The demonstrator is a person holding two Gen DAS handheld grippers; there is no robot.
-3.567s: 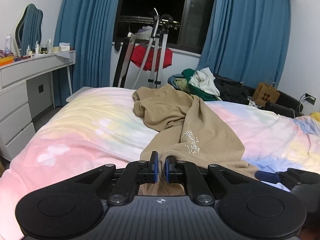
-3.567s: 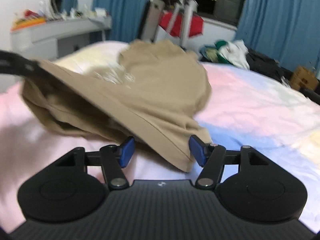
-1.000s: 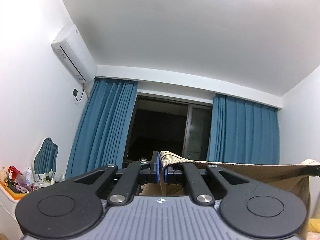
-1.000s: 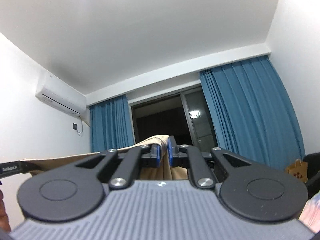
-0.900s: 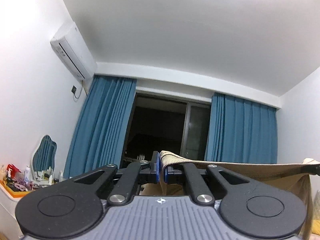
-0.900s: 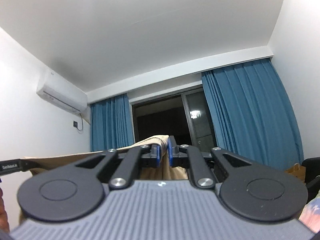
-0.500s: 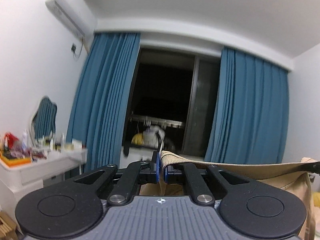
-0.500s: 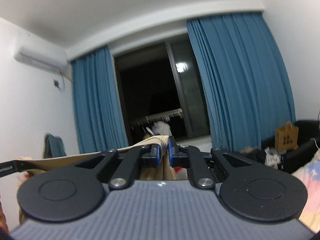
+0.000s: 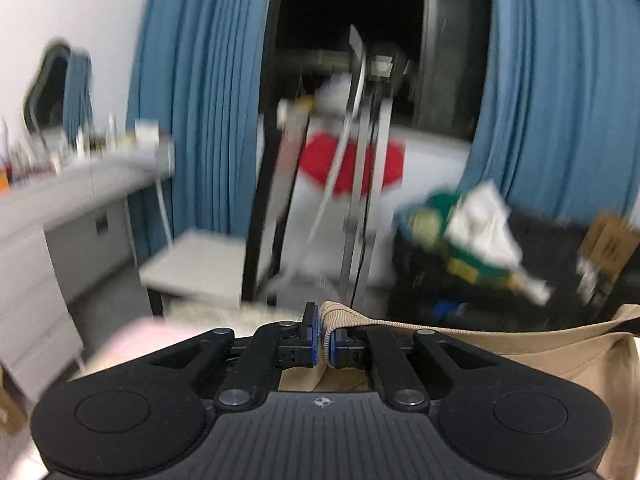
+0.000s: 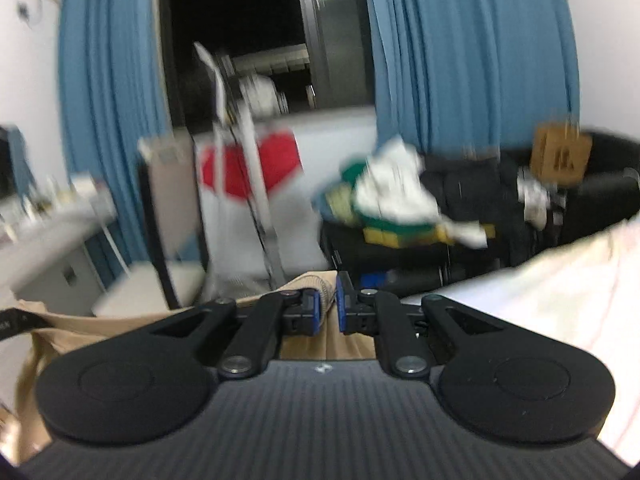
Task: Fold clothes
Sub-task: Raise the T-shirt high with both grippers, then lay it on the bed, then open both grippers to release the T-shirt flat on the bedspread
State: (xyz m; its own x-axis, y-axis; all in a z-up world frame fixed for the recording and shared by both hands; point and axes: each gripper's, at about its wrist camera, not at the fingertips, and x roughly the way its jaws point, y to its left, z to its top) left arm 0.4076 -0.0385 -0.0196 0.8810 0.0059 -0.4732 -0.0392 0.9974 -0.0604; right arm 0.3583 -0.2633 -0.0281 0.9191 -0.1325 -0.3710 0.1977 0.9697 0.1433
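Both views heavily motion-blurred; background detail soft.

Left gripper [image 9: 326, 340]: black two-finger tool, blue-padded fingers [image 9: 313, 336] together, clamped on the ribbed hem of a tan knit garment [image 9: 540, 344]. From the clamp the hem runs taut to the right edge of the left view, and the cloth hangs below it on the near right.

Right gripper [image 10: 328, 312]: same build, fingers [image 10: 315, 310] pinched on another bunch of the same ribbed hem. Here the tan garment [image 10: 100, 326] stretches leftward from the clamp, sagging at the near left. The garment is held in the air between the two grippers, spread along its hem.

Pastel pink-and-cream bed cover [image 10: 568, 292] shows at near right in the right view; a pale pink patch of it [image 9: 140, 336] sits near left in the left view.

Far side: blue pleated curtains [image 9: 208, 92] flank a dark window [image 9: 348, 4]. A metal stand [image 9: 360, 168] with a red cloth [image 9: 384, 168] behind it is at centre. A pile of green, white and yellow clothes [image 9: 472, 236] lies on dark furniture, far right. Grey tabletop [image 9: 80, 176] with small bottles, far left. Brown paper bag [image 10: 560, 158], far right.
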